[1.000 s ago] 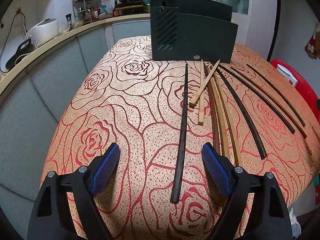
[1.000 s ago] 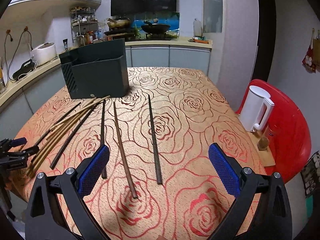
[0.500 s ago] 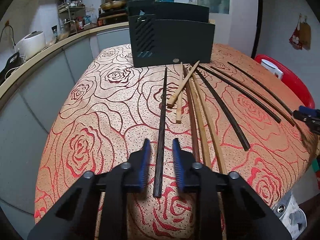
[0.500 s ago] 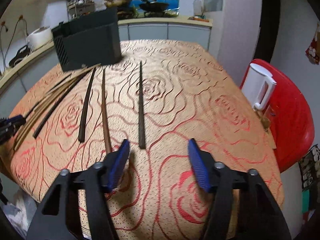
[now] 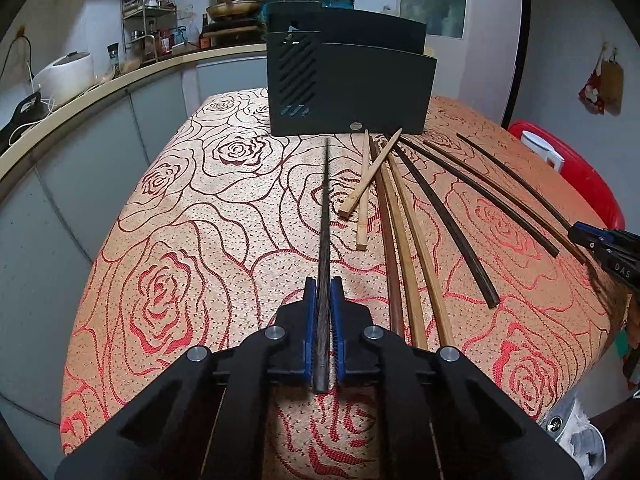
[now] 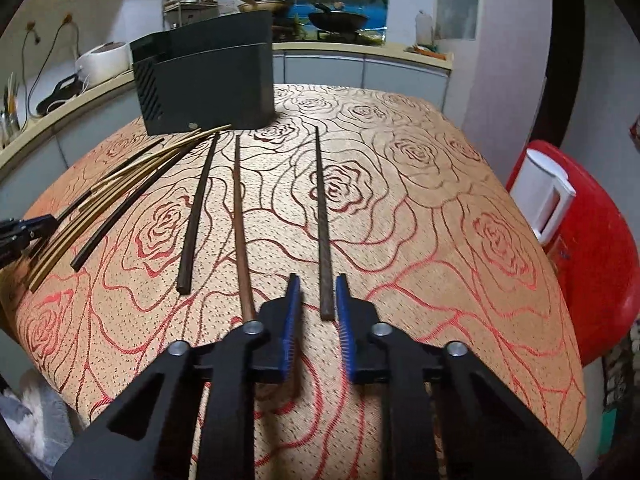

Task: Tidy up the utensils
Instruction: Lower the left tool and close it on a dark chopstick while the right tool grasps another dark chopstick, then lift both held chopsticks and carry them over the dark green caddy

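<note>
Chopsticks [image 5: 404, 216] lie fanned on the table [image 5: 224, 216], ahead and right of the left gripper [image 5: 322, 320]; holder [image 5: 352, 88] stands beyond them.

Our left wrist camera sits low behind the left gripper [image 5: 323, 312], close to the rose-patterned tablecloth [image 5: 224, 216], facing along the table toward the black utensil holder [image 5: 348, 92] and the kitchen counter [image 5: 100, 88] beyond. Our right wrist camera rides behind the right gripper [image 6: 318, 300], a little higher and farther to the right, facing the same way. Both views share the utensil holder [image 6: 208, 84], the fan of chopsticks [image 5: 404, 216] [image 6: 120, 188], and the red chair [image 5: 576, 176] [image 6: 592, 248]; each also catches the other gripper at its edge.
</note>
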The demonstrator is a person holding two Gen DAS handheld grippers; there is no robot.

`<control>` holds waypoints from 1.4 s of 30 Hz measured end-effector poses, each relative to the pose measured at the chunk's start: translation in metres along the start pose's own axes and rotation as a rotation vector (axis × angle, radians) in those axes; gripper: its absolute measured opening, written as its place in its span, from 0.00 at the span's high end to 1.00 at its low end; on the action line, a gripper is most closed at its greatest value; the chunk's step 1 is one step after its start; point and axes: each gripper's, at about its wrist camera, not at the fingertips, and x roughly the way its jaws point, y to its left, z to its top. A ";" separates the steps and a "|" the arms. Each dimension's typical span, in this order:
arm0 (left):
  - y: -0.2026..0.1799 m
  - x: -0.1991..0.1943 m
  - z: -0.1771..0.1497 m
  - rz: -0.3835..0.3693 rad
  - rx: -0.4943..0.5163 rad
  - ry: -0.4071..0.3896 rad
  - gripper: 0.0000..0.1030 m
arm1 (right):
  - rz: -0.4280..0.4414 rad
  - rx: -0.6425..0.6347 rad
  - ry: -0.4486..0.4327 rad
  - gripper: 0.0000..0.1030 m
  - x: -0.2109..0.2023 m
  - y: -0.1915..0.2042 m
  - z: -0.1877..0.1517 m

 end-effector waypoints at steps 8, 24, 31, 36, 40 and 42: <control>-0.002 -0.011 0.007 -0.002 0.044 0.027 0.93 | 0.030 0.047 -0.007 0.92 -0.011 -0.004 0.003; 0.013 -0.106 0.077 -0.034 0.087 -0.145 0.93 | 0.095 0.067 -0.295 0.92 -0.104 -0.009 0.080; 0.011 -0.083 0.073 -0.034 0.118 -0.026 0.93 | 0.114 0.062 -0.342 0.92 -0.111 -0.003 0.099; 0.015 -0.071 0.058 -0.038 0.101 0.012 0.93 | 0.127 0.048 -0.342 0.92 -0.109 0.003 0.101; 0.019 -0.075 0.059 -0.028 0.093 -0.004 0.93 | 0.135 0.051 -0.345 0.92 -0.108 0.005 0.103; 0.019 -0.077 0.060 -0.025 0.094 -0.010 0.93 | 0.139 0.053 -0.347 0.92 -0.107 0.005 0.104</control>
